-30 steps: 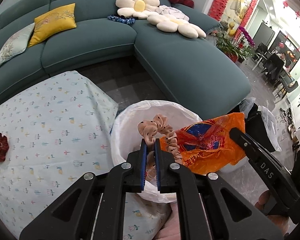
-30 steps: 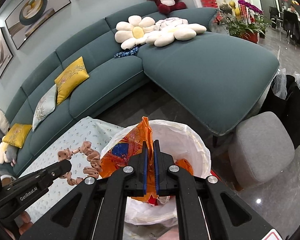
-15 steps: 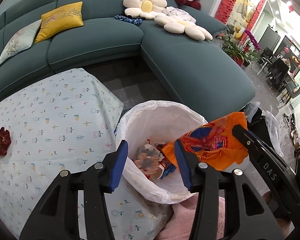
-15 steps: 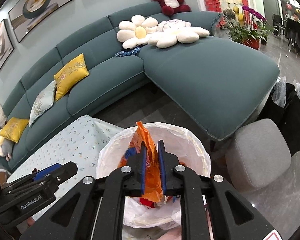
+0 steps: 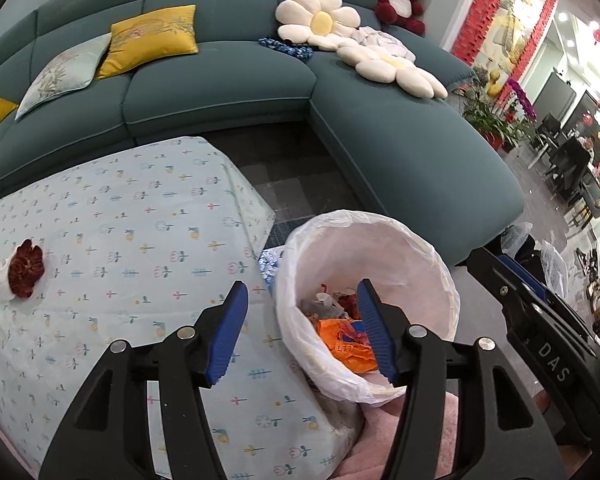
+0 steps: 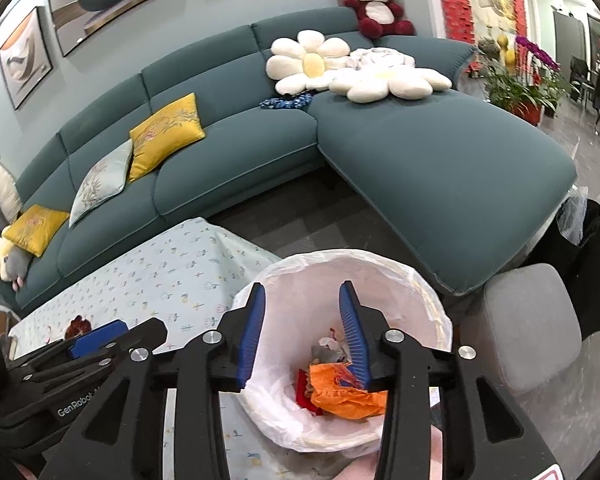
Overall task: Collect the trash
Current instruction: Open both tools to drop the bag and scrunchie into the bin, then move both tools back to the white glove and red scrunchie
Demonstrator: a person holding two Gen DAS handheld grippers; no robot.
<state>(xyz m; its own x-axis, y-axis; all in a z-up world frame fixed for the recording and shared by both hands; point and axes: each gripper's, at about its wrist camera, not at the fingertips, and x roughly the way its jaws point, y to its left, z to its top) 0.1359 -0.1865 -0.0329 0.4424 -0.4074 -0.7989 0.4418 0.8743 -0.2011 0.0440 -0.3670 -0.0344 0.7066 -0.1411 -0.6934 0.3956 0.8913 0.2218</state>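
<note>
Both grippers hang over the white-lined round trash bin [image 5: 384, 248], and both sets of jaws stand released with nothing between the blue pads. The left gripper [image 5: 300, 328] straddles the near-left rim of the bin — one pad over the table, the other over the bin's mouth. The right gripper [image 6: 302, 334] sits squarely above the opening. Down inside the liner, directly below and slightly ahead of the right jaws, lies the crumpled orange plastic wrapper [image 6: 346, 394] on top of other scraps, so that piece looks already binned.

What the next move likely turns on is the dark red crumpled flower-like scrap [image 5: 25, 269], which rests on the pale floral-print tablecloth covering the table [image 5: 140, 216]. It lies well apart from the left jaws, far off to their left and a little ahead, touching a bit of white plastic or paper at the table's left edge. From the right gripper it shows only partly [image 6: 77, 326], beyond the left tool, so the left gripper is plainly the nearer one. The scrap is roughly round with no clear long axis, which suggests the jaws could close on it from almost any angle — a sweep leftward across the table, away from the bin, then a low approach so the pads catch the soft lump without snagging the cloth.
</note>
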